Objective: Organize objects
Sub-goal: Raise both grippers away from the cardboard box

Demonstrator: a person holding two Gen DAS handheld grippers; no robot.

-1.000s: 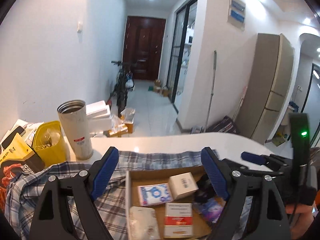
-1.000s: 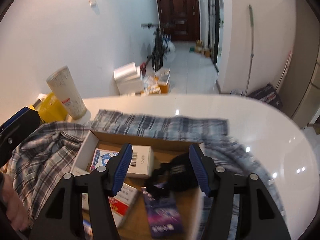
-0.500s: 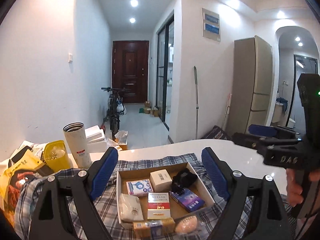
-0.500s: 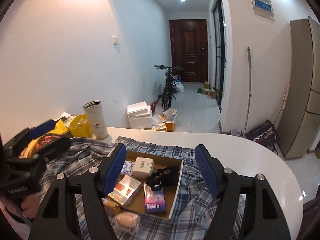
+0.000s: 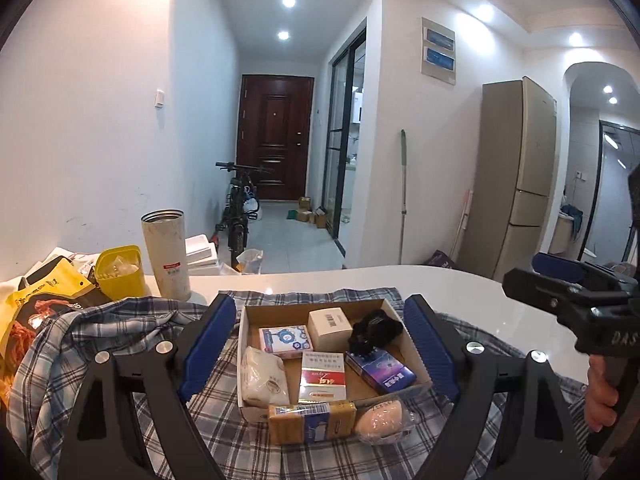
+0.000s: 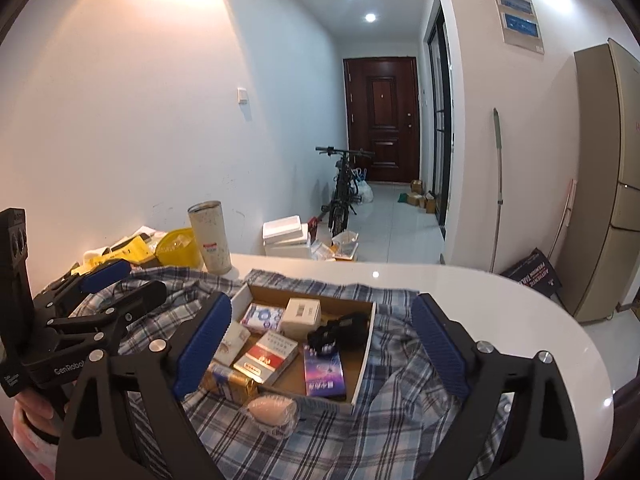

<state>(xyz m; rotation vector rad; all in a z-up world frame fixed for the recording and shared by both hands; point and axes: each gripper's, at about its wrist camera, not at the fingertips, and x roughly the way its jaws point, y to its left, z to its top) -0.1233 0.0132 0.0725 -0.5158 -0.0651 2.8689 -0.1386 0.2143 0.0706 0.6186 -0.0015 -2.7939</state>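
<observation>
A shallow cardboard box (image 5: 276,309) (image 6: 365,354) sits on a plaid shirt (image 5: 100,340). It holds a black bundle (image 5: 376,330) (image 6: 340,330), a purple pack (image 5: 380,370), a red-and-white carton (image 5: 323,376), a white box (image 5: 330,322), a blue-patterned pack (image 5: 285,340) and a tissue pack (image 5: 262,376). A gold pack (image 5: 312,420) and a pink sponge (image 5: 380,420) lie before its front wall. My left gripper (image 5: 319,308) stands open, held back from the box. My right gripper (image 6: 322,300) is also drawn back, its jaws opening with nothing between them.
The white table (image 6: 520,320) curves away on the right. At its back left stand a steel tumbler (image 5: 166,254), a yellow tub (image 5: 120,276) and a yellow-and-black snack bag (image 5: 36,308). Beyond the table, a hallway has a bicycle (image 6: 342,196) and foam boxes.
Both grippers have drawn back from the box. The right jaws, which had the black bundle between them over the box, have spread wide; the bundle now lies in the box.
</observation>
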